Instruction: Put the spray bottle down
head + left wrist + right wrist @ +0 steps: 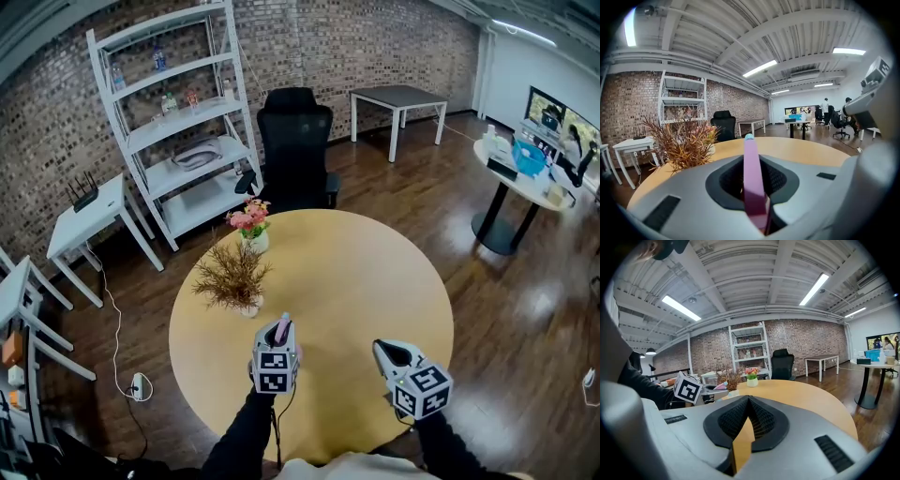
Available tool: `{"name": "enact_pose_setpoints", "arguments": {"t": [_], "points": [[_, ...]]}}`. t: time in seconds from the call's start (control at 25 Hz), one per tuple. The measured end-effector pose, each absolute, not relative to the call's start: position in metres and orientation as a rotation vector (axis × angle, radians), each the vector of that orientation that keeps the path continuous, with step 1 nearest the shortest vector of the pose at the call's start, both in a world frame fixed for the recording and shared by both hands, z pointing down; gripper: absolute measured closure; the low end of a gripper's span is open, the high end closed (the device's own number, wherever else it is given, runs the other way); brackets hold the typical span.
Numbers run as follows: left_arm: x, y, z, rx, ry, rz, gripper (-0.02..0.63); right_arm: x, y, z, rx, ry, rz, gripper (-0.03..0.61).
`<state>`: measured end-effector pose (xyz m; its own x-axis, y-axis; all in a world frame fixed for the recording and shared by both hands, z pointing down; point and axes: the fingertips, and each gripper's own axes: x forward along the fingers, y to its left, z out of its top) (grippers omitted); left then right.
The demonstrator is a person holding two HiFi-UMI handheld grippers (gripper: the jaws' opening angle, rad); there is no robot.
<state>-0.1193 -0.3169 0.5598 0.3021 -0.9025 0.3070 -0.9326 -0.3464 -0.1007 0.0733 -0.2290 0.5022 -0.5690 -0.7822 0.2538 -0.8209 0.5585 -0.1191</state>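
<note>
While the left gripper [280, 336] pinches one spray bottle [753, 180], the right gripper [382, 349] is pressed together, empty.

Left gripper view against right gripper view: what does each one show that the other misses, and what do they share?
Only the left gripper view: the pink spray bottle up close, clamped in the left gripper's jaws, and the right gripper off to the side.
Only the right gripper view: the right gripper's own jaws shut on nothing, the left gripper's marker cube, and pink flowers.
Both: the round table, the dried plant, the white shelf and the black chair.
</note>
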Motion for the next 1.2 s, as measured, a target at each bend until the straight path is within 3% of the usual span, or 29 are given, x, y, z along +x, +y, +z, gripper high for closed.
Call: {"name": "enact_pose_setpoints", "arguments": {"t": [0.44,0.8,1.2], "points": [[-0.121,-0.313,0.564,2.437,-1.703,0.419,0.519,0.074,-0.226,0.502,1.36,-2.614,0.335,0.604],[-0.121,-0.302,0.566,2.46,-1.652,0.386,0.346,0.073,-0.226,0.502,1.353,-2.616,0.336,0.606],[-0.147,-0.235,0.536,2.344,-1.841,0.184,0.33,0.067,-0.225,0.505,1.345,-2.63,0.352,0.606]]}}
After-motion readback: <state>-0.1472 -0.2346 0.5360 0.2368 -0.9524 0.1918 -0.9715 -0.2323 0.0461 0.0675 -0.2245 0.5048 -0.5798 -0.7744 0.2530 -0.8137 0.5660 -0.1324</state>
